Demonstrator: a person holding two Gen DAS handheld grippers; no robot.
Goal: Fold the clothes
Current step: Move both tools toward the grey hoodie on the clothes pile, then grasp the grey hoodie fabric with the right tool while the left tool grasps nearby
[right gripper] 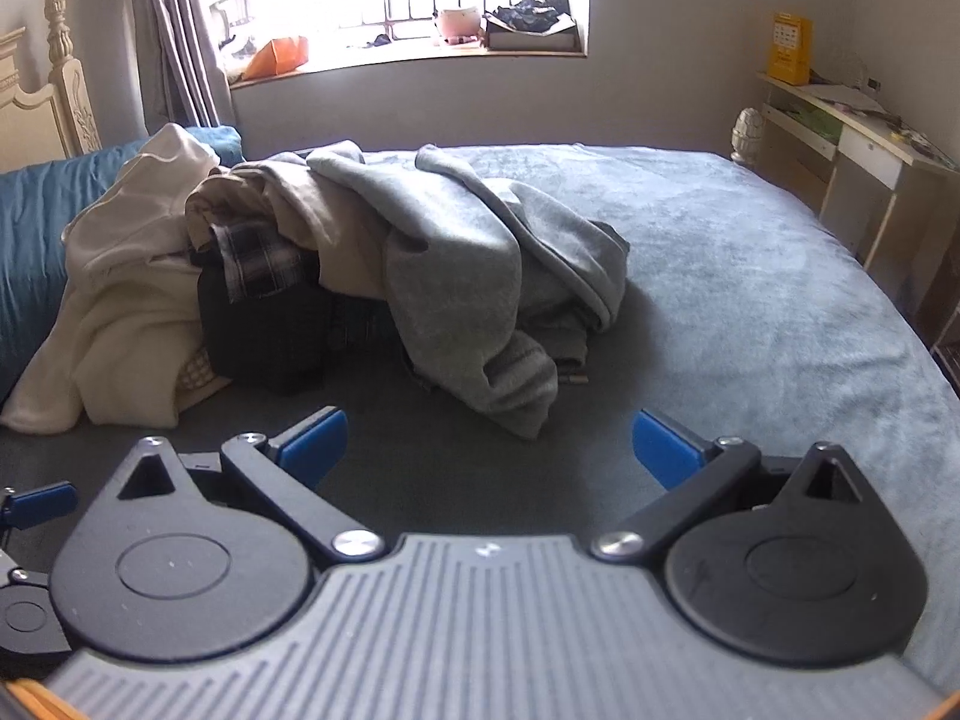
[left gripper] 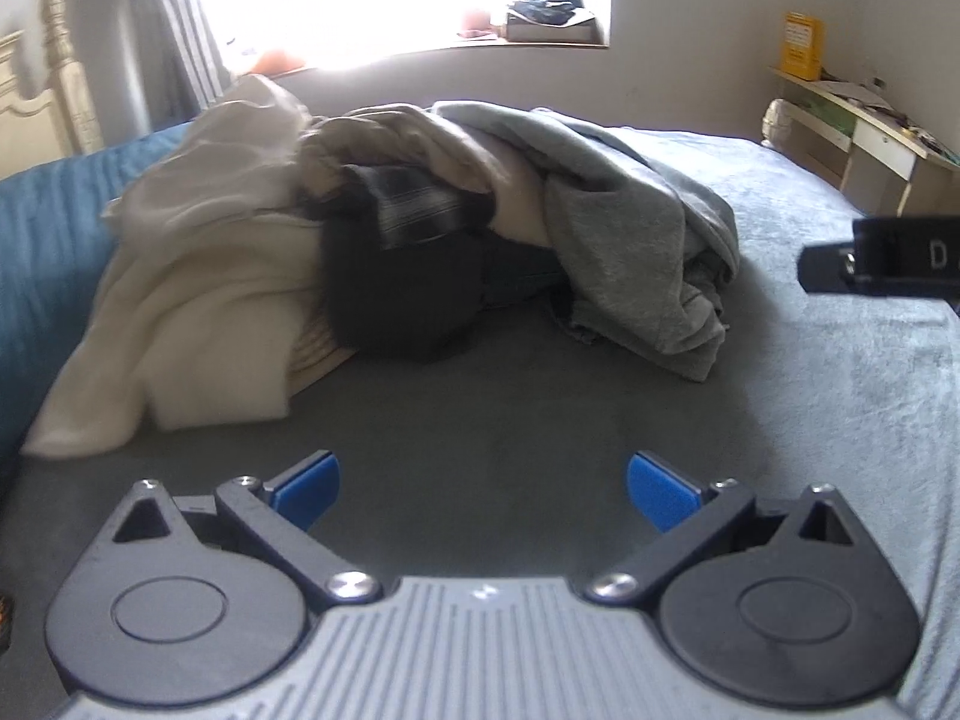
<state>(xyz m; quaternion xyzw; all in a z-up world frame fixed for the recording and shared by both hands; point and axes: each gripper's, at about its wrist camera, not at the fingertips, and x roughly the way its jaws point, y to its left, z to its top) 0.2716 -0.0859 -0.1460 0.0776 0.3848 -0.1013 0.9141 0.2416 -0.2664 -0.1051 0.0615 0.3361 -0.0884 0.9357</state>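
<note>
grey bed [right gripper: 750,300] is being hovered over by both grippers, left [left gripper: 483,489] and right [right gripper: 489,450], jaws spread empty, clothes [right gripper: 360,264] piled ahead.

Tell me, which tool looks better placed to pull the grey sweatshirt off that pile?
Probably the right tool: open, with the grey sweatshirt hanging directly ahead. The left tool, also open, faces the black garment instead.

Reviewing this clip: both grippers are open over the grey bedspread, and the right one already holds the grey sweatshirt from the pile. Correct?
Not quite. The right gripper holds nothing: the right wrist view shows its jaws spread apart, short of the grey sweatshirt, which lies on the pile. The left gripper is open too, over the grey bedspread.
</note>
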